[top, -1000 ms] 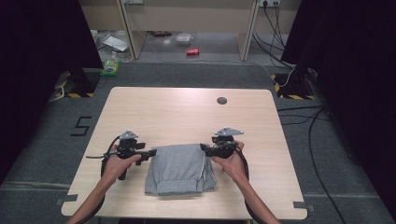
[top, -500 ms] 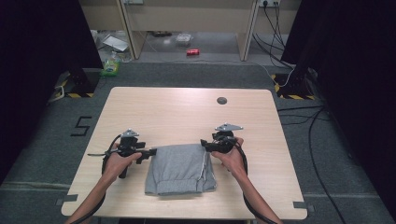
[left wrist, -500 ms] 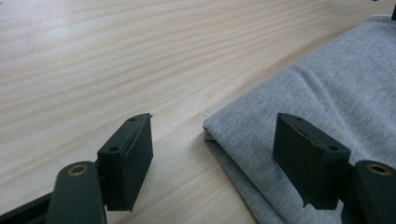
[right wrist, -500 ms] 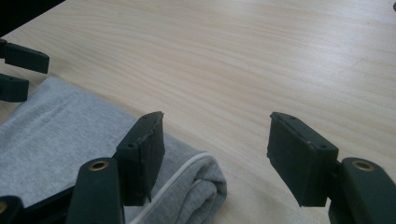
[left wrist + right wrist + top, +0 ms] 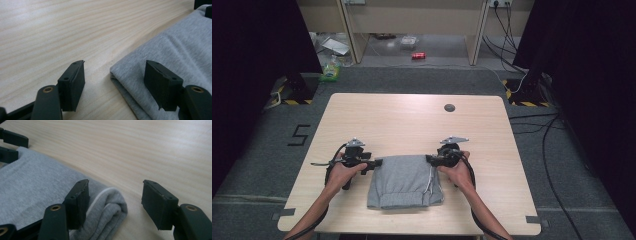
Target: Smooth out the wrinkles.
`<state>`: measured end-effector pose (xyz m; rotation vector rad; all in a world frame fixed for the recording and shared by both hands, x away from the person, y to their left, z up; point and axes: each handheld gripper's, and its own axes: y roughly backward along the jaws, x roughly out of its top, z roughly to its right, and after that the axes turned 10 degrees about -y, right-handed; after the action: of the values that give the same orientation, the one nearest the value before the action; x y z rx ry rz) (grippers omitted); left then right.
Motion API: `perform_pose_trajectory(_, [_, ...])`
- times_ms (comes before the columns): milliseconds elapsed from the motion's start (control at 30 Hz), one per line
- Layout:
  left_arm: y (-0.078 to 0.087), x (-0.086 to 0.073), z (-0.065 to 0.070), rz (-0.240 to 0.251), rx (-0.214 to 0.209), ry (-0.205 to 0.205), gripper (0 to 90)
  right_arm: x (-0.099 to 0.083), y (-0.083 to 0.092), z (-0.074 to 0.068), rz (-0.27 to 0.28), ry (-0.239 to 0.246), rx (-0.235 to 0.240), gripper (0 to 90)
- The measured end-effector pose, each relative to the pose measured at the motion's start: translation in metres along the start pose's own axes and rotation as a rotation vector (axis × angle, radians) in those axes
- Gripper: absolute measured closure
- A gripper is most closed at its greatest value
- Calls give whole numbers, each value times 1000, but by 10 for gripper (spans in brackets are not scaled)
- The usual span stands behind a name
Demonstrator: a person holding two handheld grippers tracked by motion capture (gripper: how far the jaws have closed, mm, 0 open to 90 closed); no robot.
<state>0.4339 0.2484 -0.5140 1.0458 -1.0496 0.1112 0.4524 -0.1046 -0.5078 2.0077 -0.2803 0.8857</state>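
We read a lab: black curtains (image 5: 257,40), hazard-taped stand feet (image 5: 292,95), trailing floor cables (image 5: 557,150), lone wooden bench (image 5: 412,120)

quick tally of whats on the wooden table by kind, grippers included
Folded grey fleece garment with a white drawstring: 1
Black two-jaw grippers: 2, the left gripper and the right gripper, one at each far corner of the garment
Small dark round disc near the far edge of the light wooden table: 1
Total: 4
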Motion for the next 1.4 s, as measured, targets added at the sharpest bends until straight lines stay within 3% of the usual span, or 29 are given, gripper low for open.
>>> perform_pose_trajectory(133, [0,-2,6,-5,24,-42,340,-4,-3,-1,-14,-4,3,429])
perform_pose_trajectory(233, [-1,-3,12,-12,62,-104,343,-6,-2,-1,-12,-6,10,463])
perform_pose_trajectory(433, [-2,-5,15,12,78,-131,373,-10,-1,-2,-7,-14,35,535])
perform_pose_trajectory(500, [-2,-6,18,18,68,-140,464,-10,-1,-3,-10,-21,37,561])
perform_pose_trajectory(533, [-2,-6,19,20,53,-137,464,-10,-1,-3,-10,-21,37,561])
perform_pose_trajectory(800, [-2,-8,23,46,-1,-119,751,-12,-1,-6,6,-31,34,674])
perform_pose_trajectory(1067, [-12,2,16,43,13,-107,788,-2,-5,0,26,-24,13,701])
perform_pose_trajectory(1400, [-44,38,-12,13,58,-63,786,41,-31,26,30,-47,-62,700])
